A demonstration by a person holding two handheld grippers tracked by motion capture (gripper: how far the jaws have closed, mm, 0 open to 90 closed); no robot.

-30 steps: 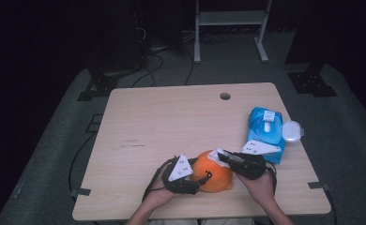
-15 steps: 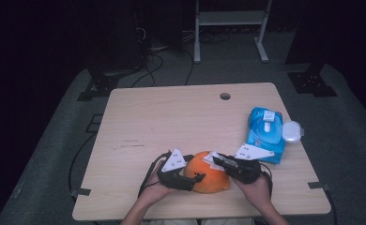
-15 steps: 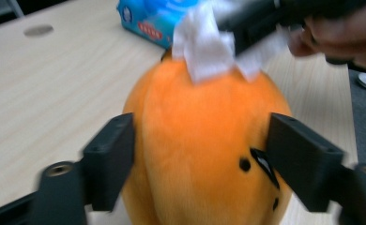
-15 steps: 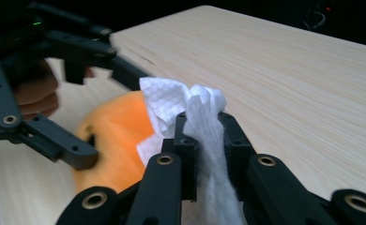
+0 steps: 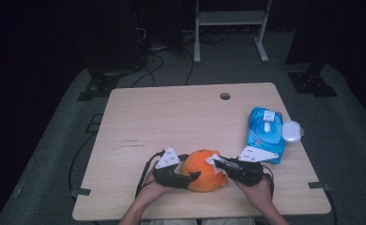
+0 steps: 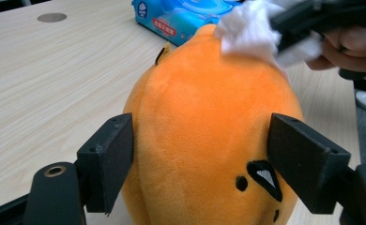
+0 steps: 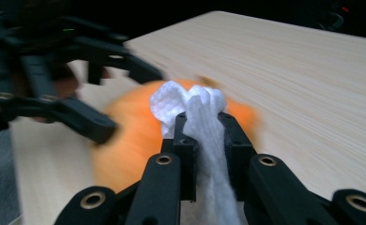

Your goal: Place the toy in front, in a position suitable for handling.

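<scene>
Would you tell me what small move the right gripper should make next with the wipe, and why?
Probably a short stroke of the white wipe across the top of the orange plush toy. The right gripper is shut on the wipe, which already lies against the toy's top, and the left gripper has its jaws against the toy's two sides, steadying it on the table.

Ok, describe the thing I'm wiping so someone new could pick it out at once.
On the wooden table, look at the near edge between the two grippers. There sits a round orange plush toy, with the left gripper around it and a white wipe against it. Its neighbour, the wipes pack, is flat and blue.
</scene>
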